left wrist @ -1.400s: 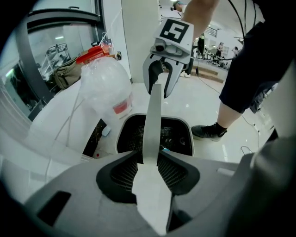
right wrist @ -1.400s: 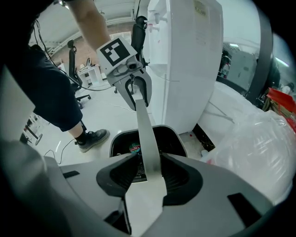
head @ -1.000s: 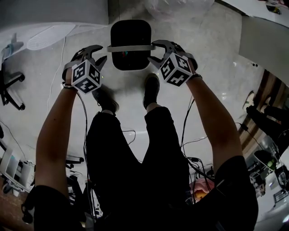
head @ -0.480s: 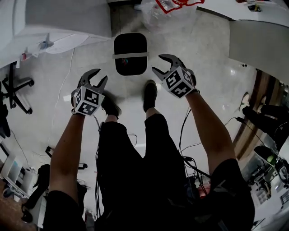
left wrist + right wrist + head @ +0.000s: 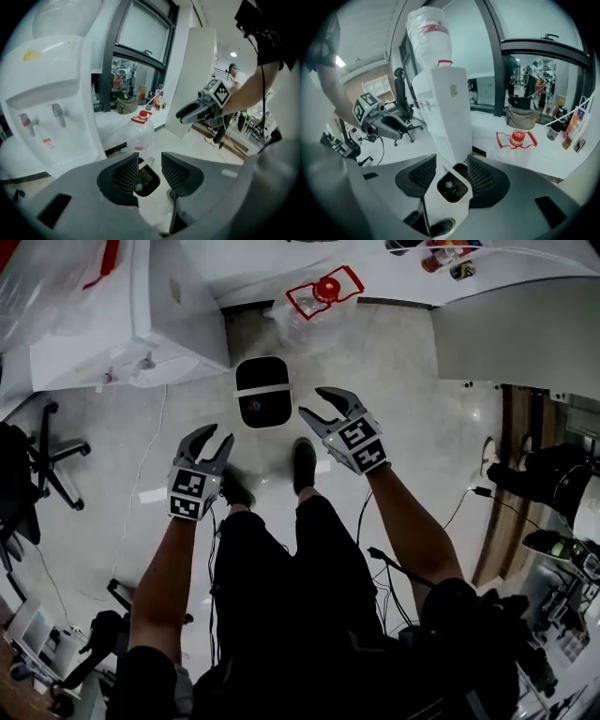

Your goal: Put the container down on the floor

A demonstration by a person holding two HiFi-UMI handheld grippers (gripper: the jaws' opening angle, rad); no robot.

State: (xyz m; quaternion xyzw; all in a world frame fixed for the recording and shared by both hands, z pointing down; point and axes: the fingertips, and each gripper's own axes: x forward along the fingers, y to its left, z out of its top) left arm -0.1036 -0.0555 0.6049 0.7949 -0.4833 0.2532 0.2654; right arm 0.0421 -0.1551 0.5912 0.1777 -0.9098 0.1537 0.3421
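The left gripper's fingers (image 5: 125, 176) stand apart with nothing clamped between them; through the gap only the container (image 5: 146, 182) shows, down on the floor and well clear of the pads. The right gripper's fingers (image 5: 486, 179) are likewise spread and released, and the container (image 5: 453, 188) again shows between them without touching either. In the head view the left gripper (image 5: 211, 442) hangs below and left of the container (image 5: 262, 393), and the right gripper (image 5: 315, 406) hangs just to its right, both apart from it. The container is a dark, rounded-rectangular tub with a pale band across its far end and a small coloured item inside. It stands upright on the pale floor (image 5: 403, 427), just ahead of the person's shoes (image 5: 303, 465). A white water dispenser (image 5: 141, 315) stands close on its left, and a clear water jug (image 5: 314, 298) with a red cap lies beyond it. An office chair (image 5: 42, 456) is well off to the left.
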